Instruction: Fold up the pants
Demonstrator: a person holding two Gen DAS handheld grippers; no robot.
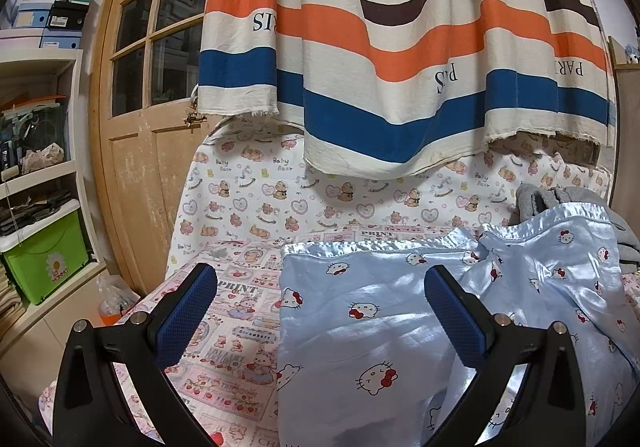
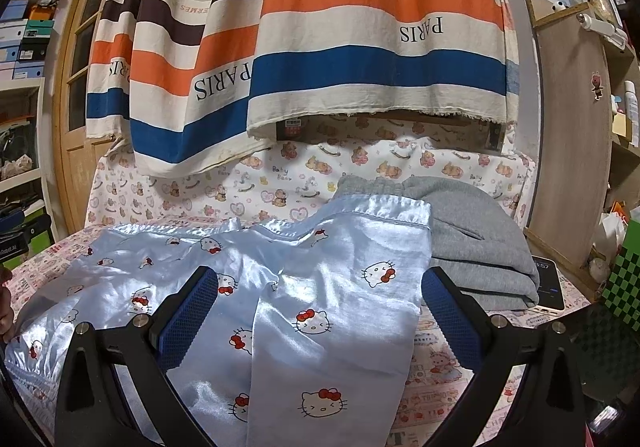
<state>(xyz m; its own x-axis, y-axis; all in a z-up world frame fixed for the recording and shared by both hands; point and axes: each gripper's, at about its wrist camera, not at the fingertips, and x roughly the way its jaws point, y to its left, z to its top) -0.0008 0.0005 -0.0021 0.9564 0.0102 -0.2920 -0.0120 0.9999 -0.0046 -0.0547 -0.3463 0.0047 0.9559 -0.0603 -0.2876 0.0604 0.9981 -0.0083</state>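
Both my grippers, left (image 1: pixel 320 321) and right (image 2: pixel 320 321), hover with fingers wide apart, holding nothing. The blue satin pants (image 2: pixel 304 311) lie rumpled on the bed (image 1: pixel 236 311), legs running away from me, right gripper nearer their middle, left at their edge.

landmark: pants (image 2: pixel 312 311) | left of pants: printed bed cover (image 1: pixel 236 331) is left bare, passage is allowed | right of pants: way is blocked by folded grey garment (image 2: pixel 476 247), touching, with a tablet (image 2: pixel 550 283) beyond | behind pants: headroom is limited by striped curtain (image 2: pixel 376 59)
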